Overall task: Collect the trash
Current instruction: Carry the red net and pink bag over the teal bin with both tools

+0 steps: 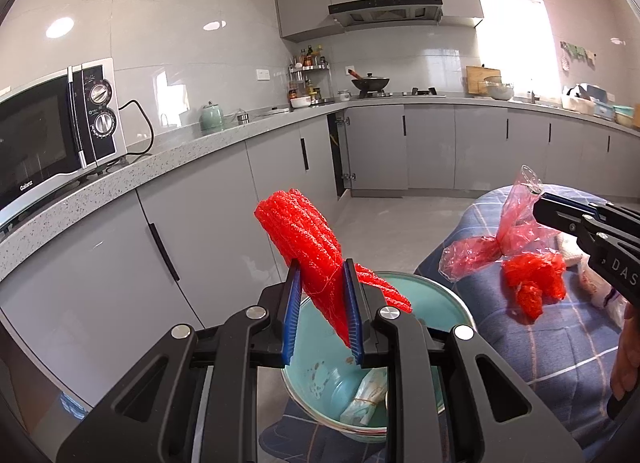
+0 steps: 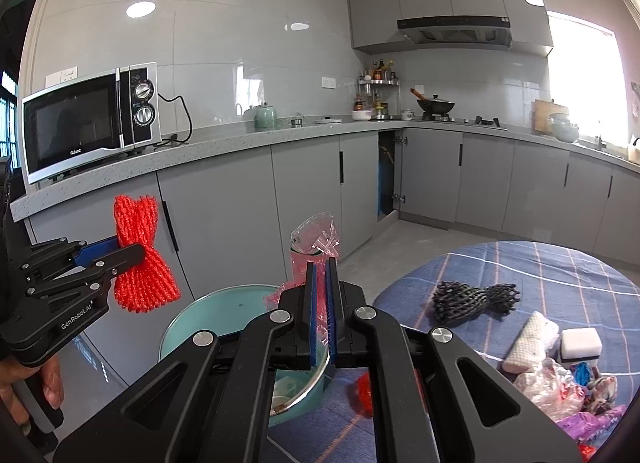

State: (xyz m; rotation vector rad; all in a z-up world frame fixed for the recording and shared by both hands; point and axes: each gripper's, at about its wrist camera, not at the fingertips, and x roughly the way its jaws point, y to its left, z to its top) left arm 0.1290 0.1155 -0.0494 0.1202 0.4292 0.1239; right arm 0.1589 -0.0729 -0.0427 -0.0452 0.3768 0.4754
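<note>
Red foam net sleeve (image 1: 310,239), ribbed, pinched at its middle, ends flaring up and down above the teal bin (image 1: 436,299). Clear pinkish plastic bag (image 1: 516,223), crumpled, holding red netting, hangs over the checked tabletop (image 2: 560,275). Black net sleeve (image 2: 474,299), white foam net (image 2: 528,337), wrappers (image 2: 560,387) lie there.

A red foam net (image 1: 308,239) is clamped between the blue pads of the left hand-held gripper (image 1: 323,305), just above a teal bin (image 1: 436,299). Paper scraps are seen inside the bin. To the right of the bin, a red plastic bag (image 1: 516,239) is pinched by the right hand-held gripper (image 1: 538,209) over a blue checked cloth (image 1: 532,343).
</note>
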